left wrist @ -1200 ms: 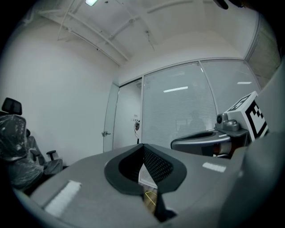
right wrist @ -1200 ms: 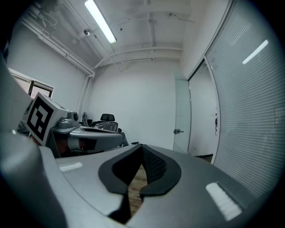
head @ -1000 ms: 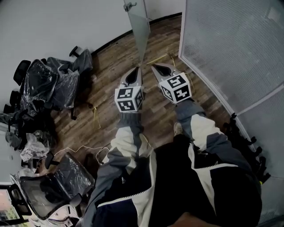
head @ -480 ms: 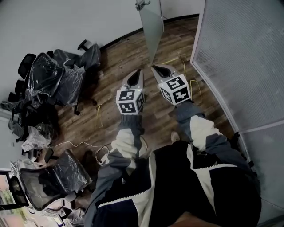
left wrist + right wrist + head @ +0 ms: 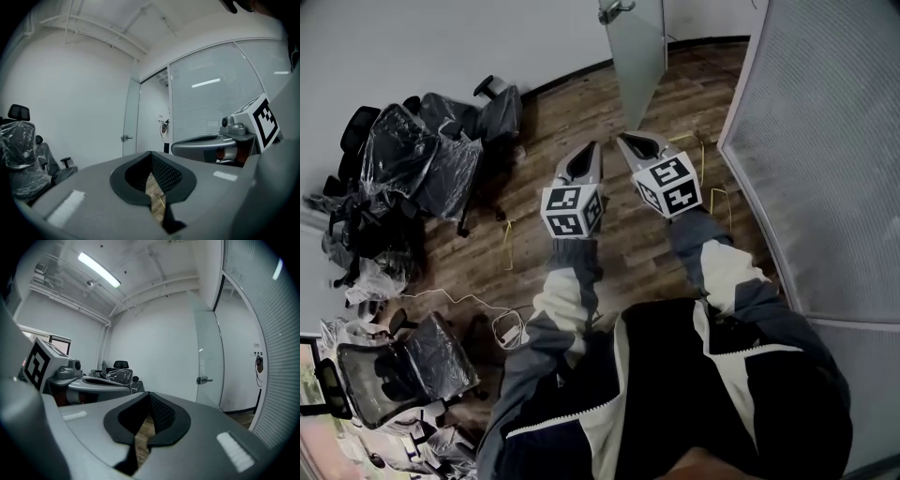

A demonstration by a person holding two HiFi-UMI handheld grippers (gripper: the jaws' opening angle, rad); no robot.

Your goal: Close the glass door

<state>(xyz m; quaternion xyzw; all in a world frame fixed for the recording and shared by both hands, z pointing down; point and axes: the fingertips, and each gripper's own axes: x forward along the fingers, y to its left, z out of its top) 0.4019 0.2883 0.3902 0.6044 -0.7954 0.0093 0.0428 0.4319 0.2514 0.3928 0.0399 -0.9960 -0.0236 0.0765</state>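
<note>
Wood plank floor (image 5: 562,103) is seen across the room, bounded by a plain white wall (image 5: 441,47). A tall glazed partition (image 5: 825,141) with fine horizontal blinds is seen on the right.

The glass door (image 5: 639,47) is found at the top of the head view, ahead of both grippers and left of the partition. It is swung open into the room and shown nearly edge-on. It is a frameless, frosted grey pane, tall and narrow, standing upright. In the left gripper view the door (image 5: 131,117) is seen beside the open doorway; in the right gripper view it (image 5: 208,357) is seen translucent against the wall.

Office chairs wrapped in clear plastic (image 5: 422,159) are piled at the left wall.

The left gripper (image 5: 592,145) and right gripper (image 5: 623,139) are held side by side, tips toward the door, well apart from it. The jaws of both are closed together with nothing between them.

A small metal lever handle (image 5: 614,11) is fixed on the door edge, also seen at (image 5: 125,138) and (image 5: 203,379).

A thin yellow cable (image 5: 508,246) lies on the floor.
</note>
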